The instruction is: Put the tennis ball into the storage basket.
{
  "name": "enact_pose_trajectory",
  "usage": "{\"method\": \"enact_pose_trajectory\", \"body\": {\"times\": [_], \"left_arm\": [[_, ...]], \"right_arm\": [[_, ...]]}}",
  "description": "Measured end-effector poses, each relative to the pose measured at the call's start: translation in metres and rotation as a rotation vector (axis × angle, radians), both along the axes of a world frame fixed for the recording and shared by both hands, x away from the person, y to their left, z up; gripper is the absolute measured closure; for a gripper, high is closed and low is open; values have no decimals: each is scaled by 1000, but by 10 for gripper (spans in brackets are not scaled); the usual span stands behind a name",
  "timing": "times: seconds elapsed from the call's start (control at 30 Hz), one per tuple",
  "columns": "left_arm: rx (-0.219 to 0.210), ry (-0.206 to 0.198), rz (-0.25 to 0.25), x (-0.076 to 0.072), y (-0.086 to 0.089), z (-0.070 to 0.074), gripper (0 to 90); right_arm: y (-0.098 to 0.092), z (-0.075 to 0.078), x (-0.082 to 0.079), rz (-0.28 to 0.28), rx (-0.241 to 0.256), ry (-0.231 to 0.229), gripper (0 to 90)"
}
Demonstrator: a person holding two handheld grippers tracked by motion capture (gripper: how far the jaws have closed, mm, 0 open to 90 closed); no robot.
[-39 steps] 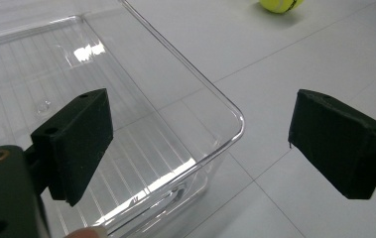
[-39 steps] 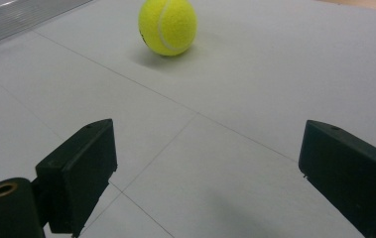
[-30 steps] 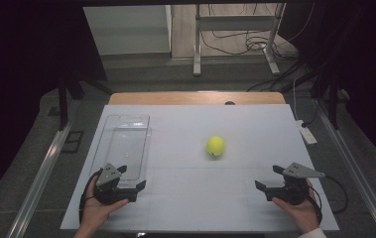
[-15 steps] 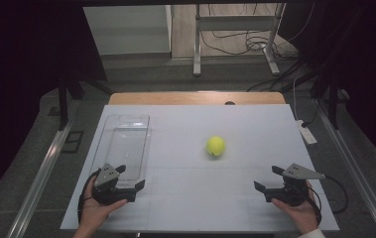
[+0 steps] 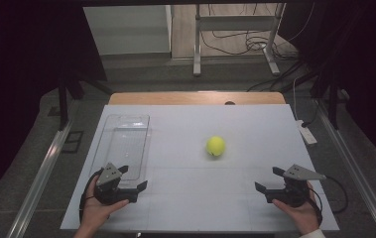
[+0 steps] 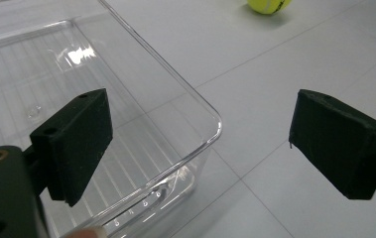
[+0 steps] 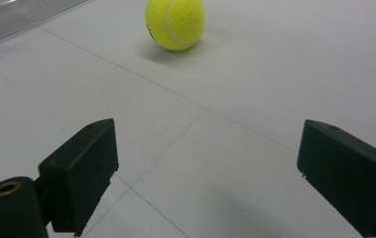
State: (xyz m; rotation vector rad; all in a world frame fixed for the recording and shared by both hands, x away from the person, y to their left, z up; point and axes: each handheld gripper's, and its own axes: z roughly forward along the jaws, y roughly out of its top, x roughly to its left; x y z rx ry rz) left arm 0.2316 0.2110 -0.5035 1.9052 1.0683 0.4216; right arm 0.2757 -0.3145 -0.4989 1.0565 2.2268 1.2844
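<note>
A yellow tennis ball (image 5: 216, 146) lies near the middle of the white table (image 5: 190, 124). A clear plastic tray (image 5: 125, 147) sits at the left, with nothing in it. My left gripper (image 5: 132, 179) rests open at the tray's near right corner; in the left gripper view its jaws straddle that tray corner (image 6: 210, 124), with the ball (image 6: 268, 5) far off at the top. My right gripper (image 5: 270, 179) stands open near the front right, held in a hand. In the right gripper view the ball (image 7: 175, 23) lies ahead, left of centre, well beyond the jaws.
A small white device (image 5: 306, 133) with a cable lies at the table's right edge. Metal rails (image 5: 44, 168) run along both sides of the table. A metal stand (image 5: 235, 34) and cables are on the floor beyond the far edge.
</note>
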Motion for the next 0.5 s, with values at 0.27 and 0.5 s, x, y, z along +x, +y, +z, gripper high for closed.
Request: {"method": "enact_pose_trajectory", "body": {"times": [0.27,0.5], "left_arm": [[-16,-6,1,0,1,6,100],[-12,-11,-7,1,-2,13,101]], "right_arm": [[-2,1,0,-6,6,-3,93],[-1,0,1,-6,2,0,94]]}}
